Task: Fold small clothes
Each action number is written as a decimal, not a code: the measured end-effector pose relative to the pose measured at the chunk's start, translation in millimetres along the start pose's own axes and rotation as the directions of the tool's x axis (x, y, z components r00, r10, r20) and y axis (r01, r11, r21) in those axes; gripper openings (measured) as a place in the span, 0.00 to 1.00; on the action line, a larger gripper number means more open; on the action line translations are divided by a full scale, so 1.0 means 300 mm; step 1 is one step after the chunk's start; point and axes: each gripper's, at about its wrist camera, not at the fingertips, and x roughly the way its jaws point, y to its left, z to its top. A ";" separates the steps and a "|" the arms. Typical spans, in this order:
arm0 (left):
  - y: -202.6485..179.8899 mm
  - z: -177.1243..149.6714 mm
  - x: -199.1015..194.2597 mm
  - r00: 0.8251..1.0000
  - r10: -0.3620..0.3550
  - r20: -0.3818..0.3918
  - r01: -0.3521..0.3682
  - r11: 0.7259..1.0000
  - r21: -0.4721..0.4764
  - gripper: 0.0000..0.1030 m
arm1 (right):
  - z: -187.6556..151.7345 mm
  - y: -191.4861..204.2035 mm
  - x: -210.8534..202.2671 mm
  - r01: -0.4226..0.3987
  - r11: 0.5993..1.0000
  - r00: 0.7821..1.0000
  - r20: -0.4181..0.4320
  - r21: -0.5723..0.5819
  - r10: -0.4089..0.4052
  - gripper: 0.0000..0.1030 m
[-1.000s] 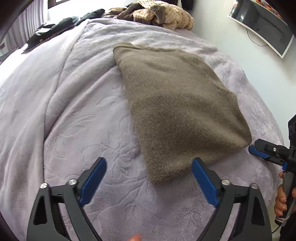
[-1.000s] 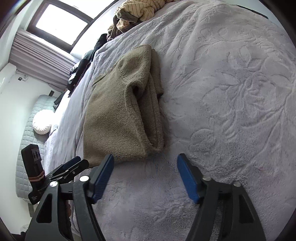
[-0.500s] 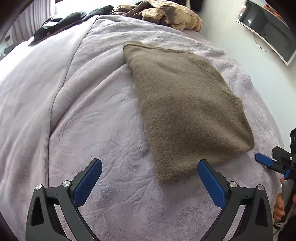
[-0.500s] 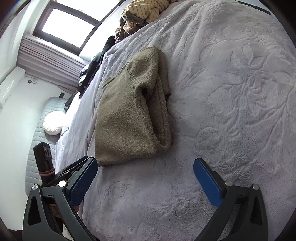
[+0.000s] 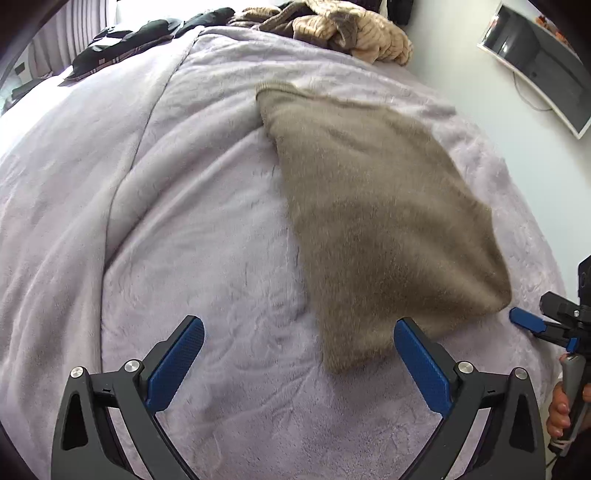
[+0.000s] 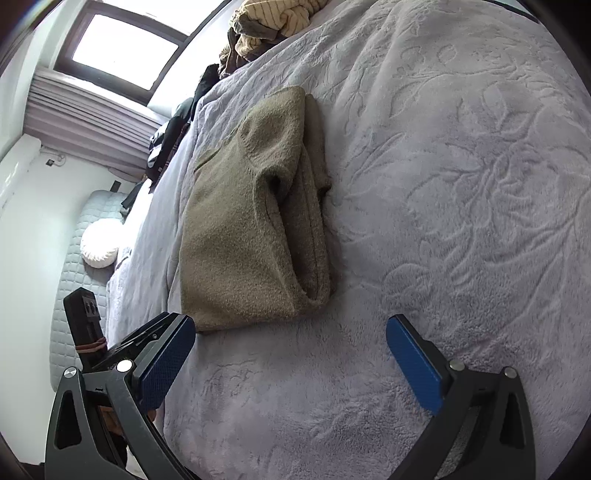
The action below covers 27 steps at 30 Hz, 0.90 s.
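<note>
You have a bed (image 5: 207, 236) covered by a lilac embossed blanket (image 6: 461, 192). On it lies a folded brown sweater (image 5: 380, 229), flat near the right edge. At the far end sit a tan clothes heap (image 5: 354, 33) and dark garments (image 5: 133, 44).

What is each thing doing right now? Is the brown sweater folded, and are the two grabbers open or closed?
Brown sweater: folded, lying flat on the blanket, nothing touching it.
Left gripper: open, empty, near the sweater's corner.
Right gripper: open wide, empty, jaws just opened.
Lilac blanket: spread over the bed, slightly creased.
Clothes pile: unfolded, heaped at the far end.
</note>
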 end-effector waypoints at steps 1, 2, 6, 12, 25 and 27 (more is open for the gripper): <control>0.011 0.010 -0.010 1.000 -0.009 0.013 0.009 1.000 -0.010 1.00 | 0.009 -0.003 -0.006 -0.004 1.000 1.000 0.008 0.001 0.004 1.00; 0.030 0.030 -0.023 0.999 -0.026 0.028 0.026 0.999 -0.029 1.00 | 0.021 -0.006 -0.012 -0.006 1.000 1.000 0.016 0.003 0.006 1.00; 0.098 0.098 -0.032 0.998 -0.056 0.043 0.060 0.993 -0.100 1.00 | 0.099 -0.025 -0.025 -0.008 1.000 0.999 0.040 0.018 0.007 1.00; 0.131 0.175 0.032 0.992 -0.124 0.017 0.125 0.979 -0.164 1.00 | 0.205 -0.050 0.025 -0.046 0.998 0.999 0.029 0.040 0.045 1.00; 0.056 0.307 0.262 0.972 -0.228 -0.060 0.213 0.958 -0.192 1.00 | 0.425 -0.030 0.254 -0.046 0.999 0.996 -0.075 0.014 0.047 1.00; 0.056 0.313 0.285 0.968 -0.241 -0.069 0.224 0.955 -0.196 1.00 | 0.441 -0.018 0.289 -0.076 0.997 0.991 -0.110 0.008 0.076 1.00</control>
